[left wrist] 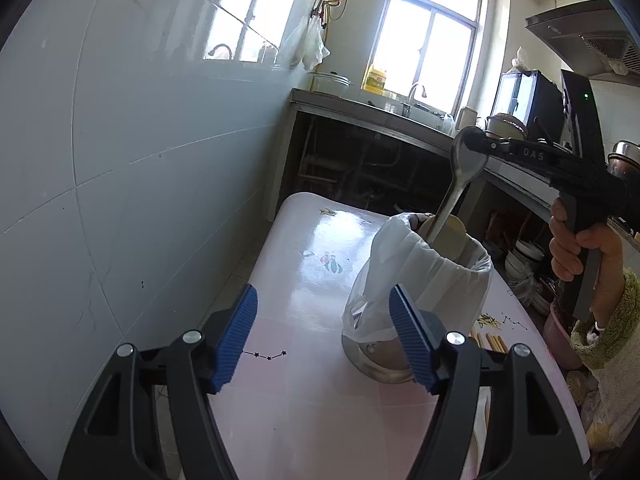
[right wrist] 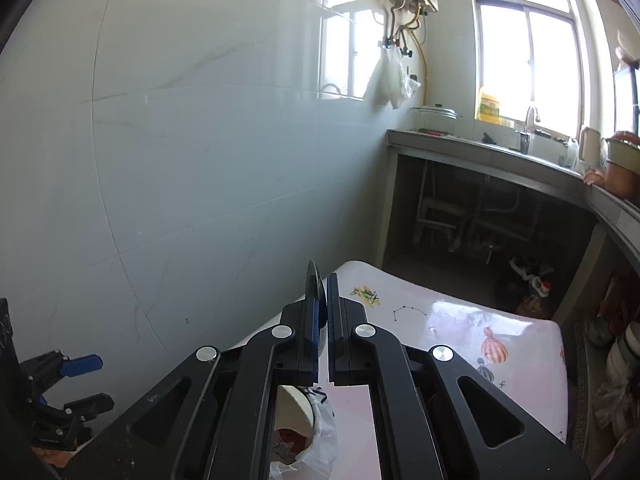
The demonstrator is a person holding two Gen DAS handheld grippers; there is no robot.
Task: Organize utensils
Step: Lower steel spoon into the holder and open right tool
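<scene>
Right of centre in the left wrist view, a metal holder (left wrist: 376,360) lined with a white bag (left wrist: 420,280) stands on the glossy pink counter (left wrist: 304,400) — chopsticks (left wrist: 490,342) lie just beside it. Left tool (left wrist: 324,340) gapes wide, gripping nothing. Right tool (left wrist: 478,144), marked "DAS", is clamped on a spoon (left wrist: 460,176) whose handle dips into the bag. White tiled wall (left wrist: 120,160) at left — window (left wrist: 432,40) at upper right.

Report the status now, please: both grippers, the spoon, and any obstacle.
Left gripper open, empty. Right gripper shut on spoon, handle inside bag-lined holder. No obstacle seen.
</scene>
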